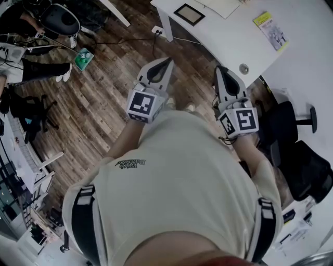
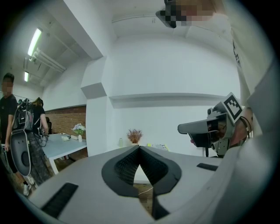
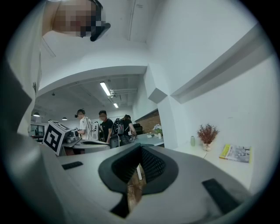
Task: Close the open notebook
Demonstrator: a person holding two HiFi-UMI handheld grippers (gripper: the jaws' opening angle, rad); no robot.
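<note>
approach not started, both grippers idle short of the desk
my grey left gripper and grey right gripper are pressed together, pinching nothing. a pale cream open notebook, i judge, lies on the white desk at the frame's upper edge. next i reach there.

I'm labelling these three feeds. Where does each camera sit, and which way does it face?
Head view: on the person's head, facing steeply down at shirt, left tongs, right tongs, wood floor.
Left gripper view: on the left tongs, level along shut jaws toward a white wall; right tongs show.
Right gripper view: on the right tongs, toward the white desk; left tongs show.
Both gripper views share the dried plant.
</note>
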